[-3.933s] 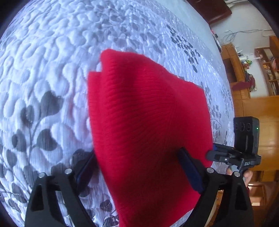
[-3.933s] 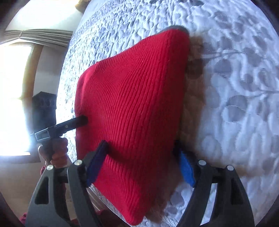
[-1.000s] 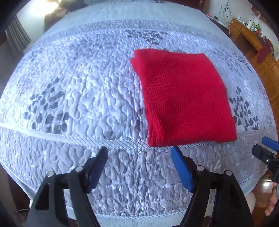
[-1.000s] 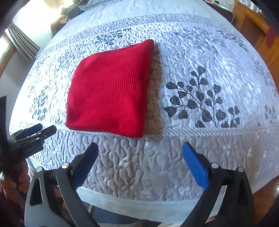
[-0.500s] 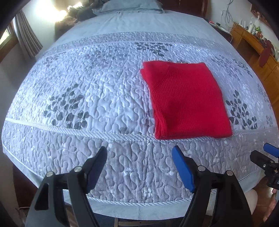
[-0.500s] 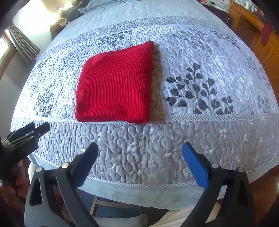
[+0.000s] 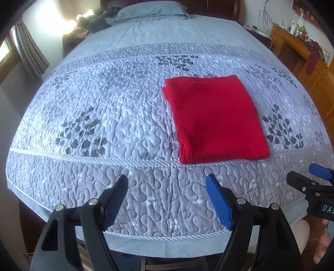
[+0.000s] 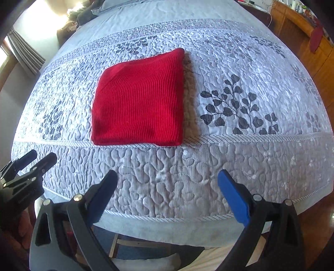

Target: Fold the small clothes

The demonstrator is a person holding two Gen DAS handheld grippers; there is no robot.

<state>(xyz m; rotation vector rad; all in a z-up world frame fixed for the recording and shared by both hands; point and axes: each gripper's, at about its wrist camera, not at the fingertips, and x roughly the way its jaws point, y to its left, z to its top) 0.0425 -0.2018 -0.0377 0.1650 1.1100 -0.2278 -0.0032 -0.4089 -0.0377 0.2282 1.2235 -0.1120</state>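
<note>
A red knitted garment lies folded into a flat rectangle on the quilted bed, near its front edge; it also shows in the right wrist view. My left gripper is open and empty, held off the bed's front edge, well short of the garment. My right gripper is open and empty, also back from the garment over the bed's front edge. Each gripper shows at the side of the other's view, the right one and the left one.
The bed has a grey-white quilt with dark leaf prints and a pillow at the far end. Wooden furniture stands along the right. A curtained window is at the left.
Both grippers let go of the red garment and drew back from it toward the bed's front edge. The garment now lies folded and flat, and the view has widened.
</note>
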